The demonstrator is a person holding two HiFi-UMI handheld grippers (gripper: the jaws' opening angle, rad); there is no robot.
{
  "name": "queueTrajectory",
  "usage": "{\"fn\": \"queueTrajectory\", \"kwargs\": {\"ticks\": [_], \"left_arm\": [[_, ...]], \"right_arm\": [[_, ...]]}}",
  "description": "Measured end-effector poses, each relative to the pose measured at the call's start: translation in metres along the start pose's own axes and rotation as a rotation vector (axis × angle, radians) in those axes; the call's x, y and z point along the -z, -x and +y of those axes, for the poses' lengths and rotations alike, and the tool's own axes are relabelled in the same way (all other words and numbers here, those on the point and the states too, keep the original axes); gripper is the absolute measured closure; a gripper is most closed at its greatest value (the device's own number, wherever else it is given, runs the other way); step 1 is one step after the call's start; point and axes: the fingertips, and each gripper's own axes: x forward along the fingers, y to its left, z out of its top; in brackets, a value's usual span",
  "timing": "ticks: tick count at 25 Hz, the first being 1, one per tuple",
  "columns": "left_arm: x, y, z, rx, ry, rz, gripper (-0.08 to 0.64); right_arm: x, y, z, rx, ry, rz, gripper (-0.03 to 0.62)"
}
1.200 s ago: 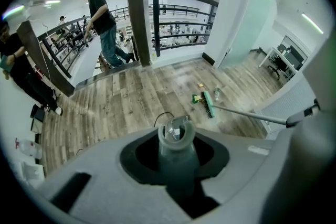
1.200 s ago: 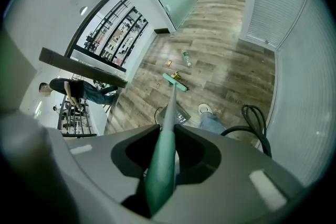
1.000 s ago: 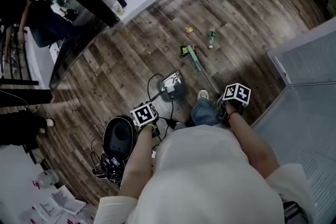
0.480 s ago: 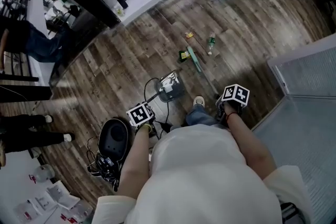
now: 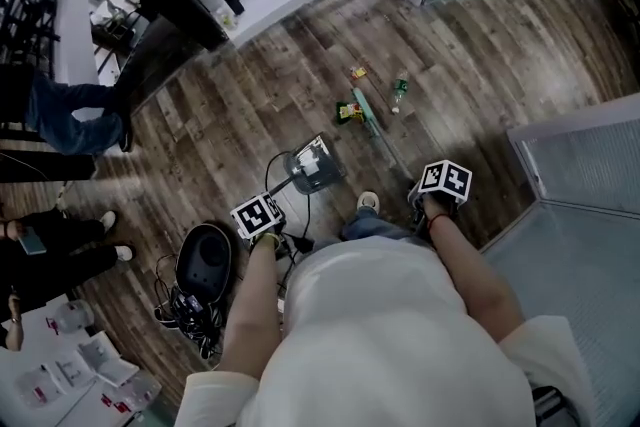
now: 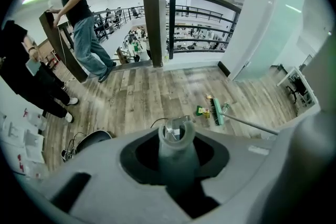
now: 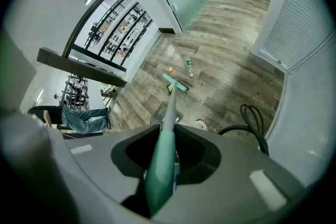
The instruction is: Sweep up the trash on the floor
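Only right gripper view showed black cable loop [image 7: 252,122], 4 o'clock. Left gripper [image 6: 176,165] clamped dustpan handle [image 6: 176,139]; right gripper [image 7: 160,165] clamped broom handle [image 7: 169,110].

L gripper [image 5: 266,205] jaws clamp dustpan handle [image 6: 177,157], R gripper [image 5: 420,191] broom handle [image 7: 163,160] (arms fwd, low).

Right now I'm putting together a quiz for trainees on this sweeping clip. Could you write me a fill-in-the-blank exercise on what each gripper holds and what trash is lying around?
1. The right gripper is shut on the green handle of the ____.
2. The left gripper is shut on the grey handle of the ____.
3. A clear plastic ____ lies on the wood floor, apart from both tools.

Missing words: broom; dustpan; bottle.
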Motion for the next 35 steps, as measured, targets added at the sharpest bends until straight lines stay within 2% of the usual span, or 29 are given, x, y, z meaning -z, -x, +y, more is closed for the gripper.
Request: {"fn": "queueTrajectory", "kwargs": {"ticks": [5,15,27,35], "left_arm": [[-0.004,-0.004,-0.011,-0.023,0.042,-0.002,0.471],[-0.025,-0.016,-0.026,-0.036,0.103,-0.025,0.471],[-0.061,-0.033,-0.043,-0.046,0.103,-0.033,0.471],[-0.068,-0.05,-0.051,-0.041,0.127,-0.01,0.471]], "right_arm": [[-0.02,0.003,-0.007,-0.006,0.037,0.019,0.495],[-0.045,0.003,-0.013,-0.011,0.044,0.022,0.495],[-0.087,-0.003,-0.004,0.007,0.075,0.007,0.495],[-0.108,-0.016,0.003,0.032,0.089,0.021,0.495]]}}
